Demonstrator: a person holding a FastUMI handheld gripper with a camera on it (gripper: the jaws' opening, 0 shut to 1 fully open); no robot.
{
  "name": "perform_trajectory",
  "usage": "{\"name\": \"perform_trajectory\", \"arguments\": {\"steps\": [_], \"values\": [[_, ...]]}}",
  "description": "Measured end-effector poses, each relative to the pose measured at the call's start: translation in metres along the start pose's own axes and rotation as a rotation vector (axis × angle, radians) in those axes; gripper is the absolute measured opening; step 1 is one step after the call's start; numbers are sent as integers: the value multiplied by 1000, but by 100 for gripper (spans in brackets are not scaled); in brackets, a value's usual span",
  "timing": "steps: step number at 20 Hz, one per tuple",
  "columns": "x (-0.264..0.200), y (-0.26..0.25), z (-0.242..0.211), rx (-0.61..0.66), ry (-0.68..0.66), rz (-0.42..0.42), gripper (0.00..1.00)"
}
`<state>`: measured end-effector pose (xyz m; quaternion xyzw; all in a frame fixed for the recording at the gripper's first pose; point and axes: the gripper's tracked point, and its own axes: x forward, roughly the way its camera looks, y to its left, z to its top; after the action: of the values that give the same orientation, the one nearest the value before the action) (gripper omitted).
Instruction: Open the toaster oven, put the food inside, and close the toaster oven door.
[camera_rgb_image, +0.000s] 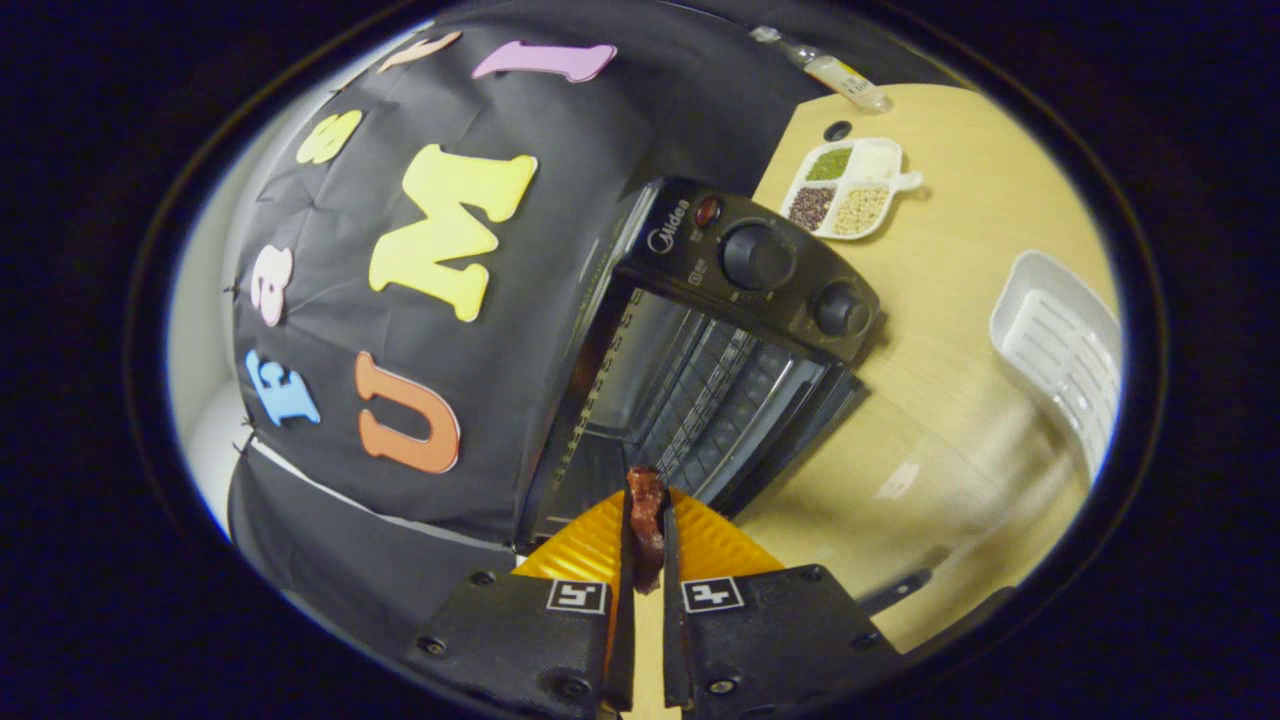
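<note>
Tongs (646, 530) clamp a dark reddish piece of food (646, 512) between both fingers, nearly closed, just before the open toaster oven (700, 370) (door down, wire rack visible). Farther right on the worktop (940, 330) sit a divided dish (848, 187) of grains and a white basket (1062, 350).

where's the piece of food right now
In the gripper view, the reddish-brown food is pinched between the fingers of the gripper, just in front of the open toaster oven on the wooden table.
</note>
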<state>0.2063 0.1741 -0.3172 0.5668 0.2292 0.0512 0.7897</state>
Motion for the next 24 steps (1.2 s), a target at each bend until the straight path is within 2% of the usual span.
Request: {"name": "perform_trajectory", "arguments": {"steps": [2,6,9,13,15,18,19,23,24], "values": [[20,0,3,60,-57,-5,14],[55,-3,18,58,-166,-22,14],[79,-10,14,75,-167,-56,14],[97,-18,10,22,-176,-92,15],[100,-17,12,29,-184,-81,17],[99,-16,9,-45,-186,-99,21],[98,-16,7,-68,-180,-104,25],[92,-17,8,-176,-184,-145,95],[86,-20,10,-220,-190,-165,99]]}}
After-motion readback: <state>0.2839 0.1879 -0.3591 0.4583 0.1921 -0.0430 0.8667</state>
